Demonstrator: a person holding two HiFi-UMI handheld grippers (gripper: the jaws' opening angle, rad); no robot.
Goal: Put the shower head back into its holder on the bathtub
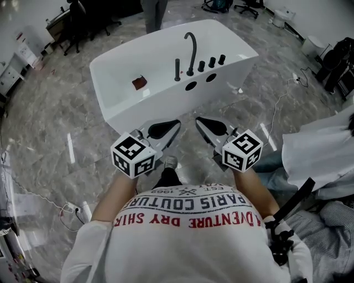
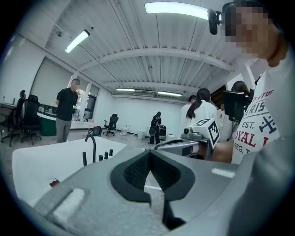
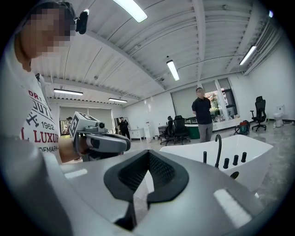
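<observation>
A grey left gripper [image 1: 171, 126] and grey right gripper [image 1: 204, 124], both shut and empty (held side by side), face a glossy white freestanding bathtub [image 1: 110, 61].

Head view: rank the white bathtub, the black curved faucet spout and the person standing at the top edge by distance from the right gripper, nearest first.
From the right gripper:
1. white bathtub: straight ahead, its near wall closest.
2. black curved faucet spout: on the tub's rim, farther up the picture.
3. standing person: beyond the tub, at the top edge.

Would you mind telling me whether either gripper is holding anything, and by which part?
Nothing is held: the left gripper and the right gripper are both shut and empty.
</observation>
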